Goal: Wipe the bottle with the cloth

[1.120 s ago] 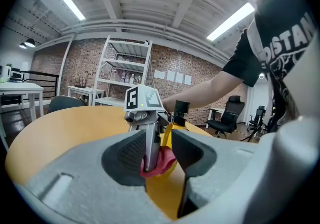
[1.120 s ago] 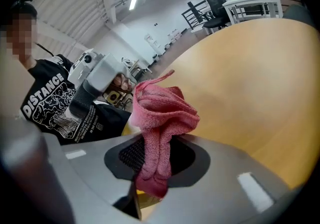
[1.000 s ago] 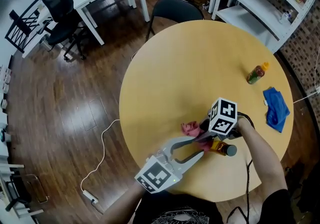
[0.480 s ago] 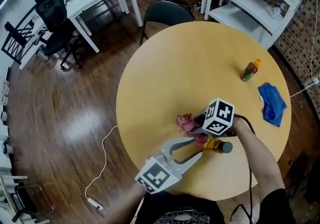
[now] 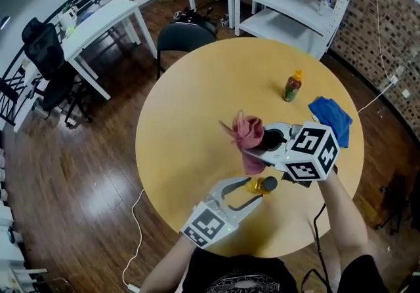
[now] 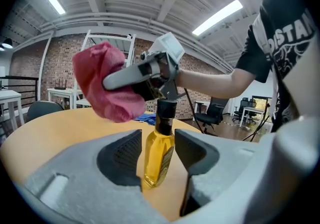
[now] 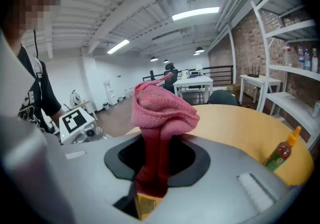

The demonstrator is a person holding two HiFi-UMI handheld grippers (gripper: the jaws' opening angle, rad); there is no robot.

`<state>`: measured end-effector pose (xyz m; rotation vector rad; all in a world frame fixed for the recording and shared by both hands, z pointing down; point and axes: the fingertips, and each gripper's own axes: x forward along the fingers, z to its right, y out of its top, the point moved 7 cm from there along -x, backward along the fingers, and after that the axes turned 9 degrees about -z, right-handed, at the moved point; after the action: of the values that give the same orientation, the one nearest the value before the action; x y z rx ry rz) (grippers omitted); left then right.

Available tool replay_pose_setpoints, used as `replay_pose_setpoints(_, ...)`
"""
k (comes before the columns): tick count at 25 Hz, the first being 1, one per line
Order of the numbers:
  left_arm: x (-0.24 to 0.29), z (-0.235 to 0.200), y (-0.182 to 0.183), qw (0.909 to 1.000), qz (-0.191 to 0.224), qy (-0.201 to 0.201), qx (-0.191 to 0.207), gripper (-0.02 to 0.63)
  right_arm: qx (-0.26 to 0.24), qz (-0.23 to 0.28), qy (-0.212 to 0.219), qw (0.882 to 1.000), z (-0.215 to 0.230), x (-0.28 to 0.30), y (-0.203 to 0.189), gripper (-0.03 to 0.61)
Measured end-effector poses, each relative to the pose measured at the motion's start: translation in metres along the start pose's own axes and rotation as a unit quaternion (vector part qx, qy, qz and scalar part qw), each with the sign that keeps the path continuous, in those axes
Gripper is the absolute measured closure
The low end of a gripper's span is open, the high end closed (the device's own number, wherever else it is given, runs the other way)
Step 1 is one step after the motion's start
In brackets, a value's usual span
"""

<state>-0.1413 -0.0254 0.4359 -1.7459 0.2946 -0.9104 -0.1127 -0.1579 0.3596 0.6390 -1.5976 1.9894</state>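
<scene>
Since a second ago, the right gripper [image 5: 261, 147] has come up off the table [image 5: 190, 115], jaws clamped on the pink cloth [image 7: 161, 105]. Left gripper [image 5: 252, 192] jaws have just been opening and stand apart around the yellow bottle [image 6: 159, 158], upright near the close edge. Right gripper view only catches a yellow corner under the cloth. Open tabletop lies far-left; a small bottle [image 5: 292, 86] and a blue cloth [image 5: 331, 120] sit by the right rim.

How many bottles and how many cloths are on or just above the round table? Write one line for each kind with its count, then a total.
Bottles: 2 (yellow bottle, orange-capped bottle)
Cloths: 2 (pink cloth, blue cloth)
Total: 4
</scene>
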Motion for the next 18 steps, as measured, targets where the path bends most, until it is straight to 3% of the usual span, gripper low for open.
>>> replay_pose_setpoints(4, 0.011, 0.001, 0.006, 0.9998, -0.008, -0.012, 0.013, 0.380, 0.020, 0.051, -0.039, 0.998, -0.024, -0.037, 0.007, 0.477)
replay_pose_setpoints(13, 0.037, 0.010, 0.016, 0.9989, -0.011, -0.032, 0.031, 0.379, 0.062, 0.081, -0.048, 0.994, -0.062, -0.052, -0.017, 0.477)
replay_pose_setpoints(18, 0.042, 0.009, 0.017, 0.9992, -0.013, -0.020, 0.032, 0.383, 0.051, 0.100, -0.065, 0.992, -0.068, -0.057, -0.028, 0.477)
